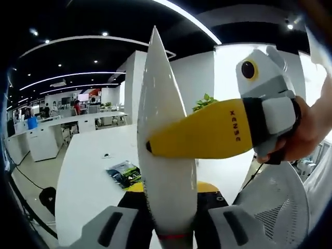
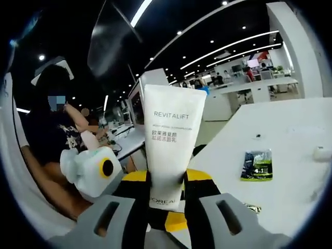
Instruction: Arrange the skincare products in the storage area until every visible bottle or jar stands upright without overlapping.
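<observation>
A white Revitalift tube (image 2: 174, 140) stands upright above the table, label facing the right gripper view. My right gripper (image 2: 166, 179) is shut on its lower end, a yellow pad on each side. In the left gripper view the same tube (image 1: 166, 104) shows edge-on, with a red band at its bottom. My left gripper (image 1: 174, 207) is shut on that bottom end. The right gripper (image 1: 150, 145) comes in from the right, its yellow finger lying across the tube's middle. The left gripper (image 2: 129, 184) reaches in from the left to the tube's base.
A white table (image 2: 290, 197) lies below, with a green-and-black sachet (image 2: 257, 165) (image 1: 124, 174) and a small white object (image 2: 321, 153) on it. A person (image 2: 49, 140) sits at the left. A hand (image 1: 311, 124) holds the right gripper above a white mesh chair (image 1: 275, 207).
</observation>
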Tool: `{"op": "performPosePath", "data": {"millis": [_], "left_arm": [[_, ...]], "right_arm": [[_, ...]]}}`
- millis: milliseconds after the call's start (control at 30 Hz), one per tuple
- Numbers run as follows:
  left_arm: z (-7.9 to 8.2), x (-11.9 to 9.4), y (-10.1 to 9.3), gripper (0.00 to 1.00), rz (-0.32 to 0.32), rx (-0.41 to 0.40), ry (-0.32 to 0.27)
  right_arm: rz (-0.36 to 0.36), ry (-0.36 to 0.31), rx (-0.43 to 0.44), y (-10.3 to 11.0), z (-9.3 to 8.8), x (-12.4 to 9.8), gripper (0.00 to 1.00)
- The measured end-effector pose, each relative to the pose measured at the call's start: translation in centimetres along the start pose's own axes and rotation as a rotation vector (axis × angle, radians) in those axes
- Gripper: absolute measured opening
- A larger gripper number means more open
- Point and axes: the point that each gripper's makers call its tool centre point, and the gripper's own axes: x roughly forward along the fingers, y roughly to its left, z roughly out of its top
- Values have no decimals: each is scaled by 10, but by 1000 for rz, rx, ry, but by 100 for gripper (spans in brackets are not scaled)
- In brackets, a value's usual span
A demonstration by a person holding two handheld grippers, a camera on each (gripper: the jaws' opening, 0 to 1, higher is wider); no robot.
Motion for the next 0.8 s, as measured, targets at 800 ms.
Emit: {"op": "performPosePath", "data": {"millis": [800], "left_arm": [[6, -2, -13, 26, -109, -136, -26]], "right_arm": [[64, 21, -24, 5, 4, 0, 28]]}}
